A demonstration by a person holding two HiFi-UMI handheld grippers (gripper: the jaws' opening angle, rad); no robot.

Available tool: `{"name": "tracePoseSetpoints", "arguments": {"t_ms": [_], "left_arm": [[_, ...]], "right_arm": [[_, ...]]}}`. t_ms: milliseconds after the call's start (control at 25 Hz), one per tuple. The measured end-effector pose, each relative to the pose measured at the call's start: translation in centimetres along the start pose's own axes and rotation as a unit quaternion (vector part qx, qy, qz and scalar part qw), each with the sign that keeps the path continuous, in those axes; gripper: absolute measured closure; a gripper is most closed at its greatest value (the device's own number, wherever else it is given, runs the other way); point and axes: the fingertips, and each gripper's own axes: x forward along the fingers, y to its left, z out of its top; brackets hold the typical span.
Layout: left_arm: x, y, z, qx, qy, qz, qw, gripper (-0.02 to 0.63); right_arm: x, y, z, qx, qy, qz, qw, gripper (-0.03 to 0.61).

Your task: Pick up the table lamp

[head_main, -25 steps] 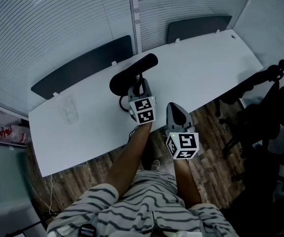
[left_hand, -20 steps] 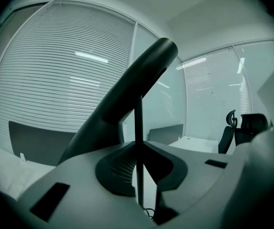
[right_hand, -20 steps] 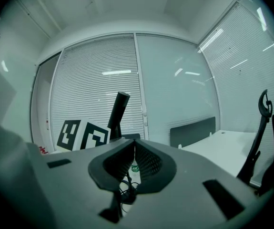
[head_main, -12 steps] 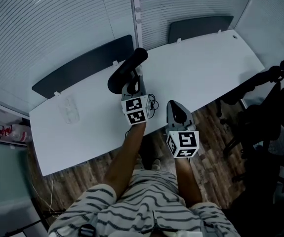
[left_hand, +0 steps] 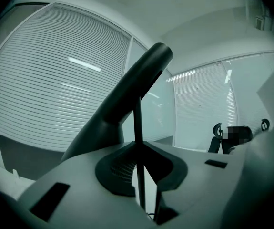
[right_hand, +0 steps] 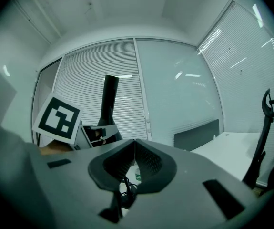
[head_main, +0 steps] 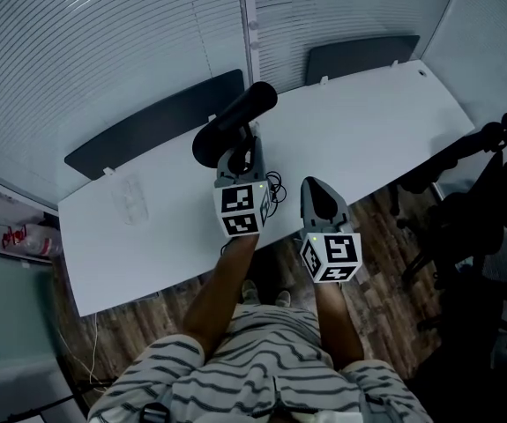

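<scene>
The table lamp is black, with a long tube-shaped head [head_main: 235, 123] on a thin dark stem [left_hand: 138, 128]. My left gripper [head_main: 242, 159] is shut on that stem and holds the lamp above the white table [head_main: 368, 126]. In the left gripper view the stem stands upright between the pads of this gripper [left_hand: 139, 149], and the head [left_hand: 127, 99] slants up to the right. The lamp's cable [head_main: 273, 186] hangs to the table edge. My right gripper [head_main: 319, 199] is level beside it, over the table's front edge, shut with nothing in it. From the right gripper view, the lamp head [right_hand: 109, 99] rises behind the left gripper's marker cube [right_hand: 56, 118].
A clear plastic cup [head_main: 130, 203] stands on the table's left part. Dark screen panels [head_main: 156, 122] line the far edge, below slatted blinds. Black office chairs [head_main: 482, 192] crowd the right side. The person's legs and wooden floor lie below the front edge.
The left gripper has risen with the lamp, lifting it off the table; its head swung more upright. The right gripper has hardly moved.
</scene>
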Motion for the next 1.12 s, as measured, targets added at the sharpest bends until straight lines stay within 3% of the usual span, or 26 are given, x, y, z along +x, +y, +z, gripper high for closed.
{"name": "tracePoseSetpoints", "arguments": {"t_ms": [520, 1120], "left_arm": [[-5.2, -2.9, 4.5, 0.018, -0.037, -0.049, 0.998, 0.571], [-9.7, -4.8, 5.1, 0.021, -0.045, -0.073, 0.9961, 0.571]], "right_arm": [[-0.1, 2.2, 3.6, -0.006, -0.016, 0.018, 1.0, 0.566], [-1.4, 3.3, 5.8, -0.018, -0.032, 0.021, 0.999, 0.566]]}}
